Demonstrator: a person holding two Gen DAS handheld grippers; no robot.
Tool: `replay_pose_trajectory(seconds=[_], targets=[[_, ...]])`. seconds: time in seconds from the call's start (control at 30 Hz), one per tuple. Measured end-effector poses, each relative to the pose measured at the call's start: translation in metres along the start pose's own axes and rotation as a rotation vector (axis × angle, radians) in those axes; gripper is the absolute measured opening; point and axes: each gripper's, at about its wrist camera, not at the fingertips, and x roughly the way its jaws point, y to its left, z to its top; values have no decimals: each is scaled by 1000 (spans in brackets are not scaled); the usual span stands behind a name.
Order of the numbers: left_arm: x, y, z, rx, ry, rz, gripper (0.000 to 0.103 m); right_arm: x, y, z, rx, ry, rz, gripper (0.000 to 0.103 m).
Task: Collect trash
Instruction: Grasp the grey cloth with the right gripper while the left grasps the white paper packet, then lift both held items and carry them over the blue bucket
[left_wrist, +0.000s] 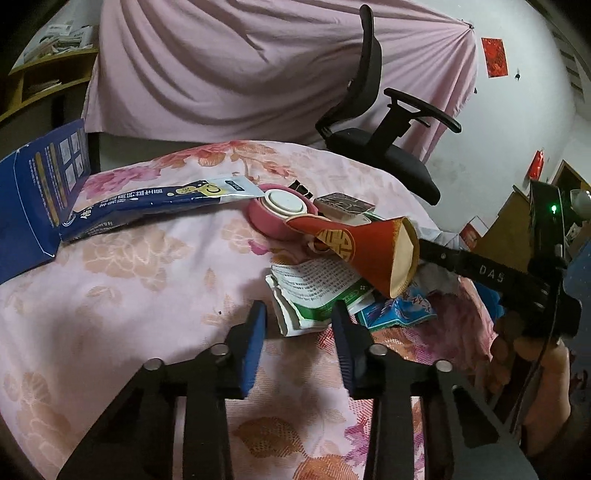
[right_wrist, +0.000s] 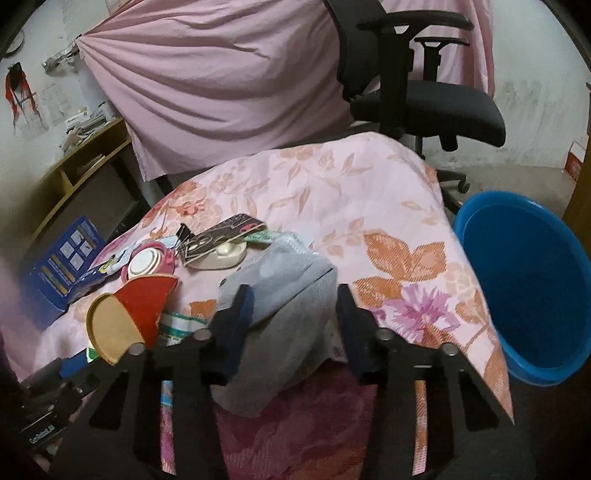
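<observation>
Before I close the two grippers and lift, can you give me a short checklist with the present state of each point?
1. Folded paper sits between the left gripper fingers: ok.
2. Left pads press on the paper: cannot tell.
3. Grey cloth sits between the right gripper fingers: ok.
4. Right pads grip the cloth: not ok, a gap shows at the right pad.
5. Blue bucket open beside the table: ok.
6. Red paper cup lies clear of the left fingers: ok.

My left claw (left_wrist: 299, 325) hangs over the floral cloth (left_wrist: 129, 295) with its blue pads on either side of a folded leaflet (left_wrist: 314, 291), not pressing it, beneath a crushed red cup (left_wrist: 369, 251), my other claw (left_wrist: 491, 275) beside it.
</observation>
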Motion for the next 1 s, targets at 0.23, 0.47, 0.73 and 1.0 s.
replay_pose_trajectory(seconds=[0.23, 0.47, 0.73, 1.0], targets=[[-1, 3, -1, -21, -36, -6, 15, -2, 2, -3, -10, -6, 12, 51], [-9, -2, -4, 9, -92, 1, 7, -21, 11, -7, -49, -107, 22, 34], [-32, -31, -20, 141, -241, 41, 4, -50, 27, -13, -136, -267, 11, 33], [-53, -61, -40, 277, -410, 103, 4, -85, 34, -25, -178, -470, 13, 33]])
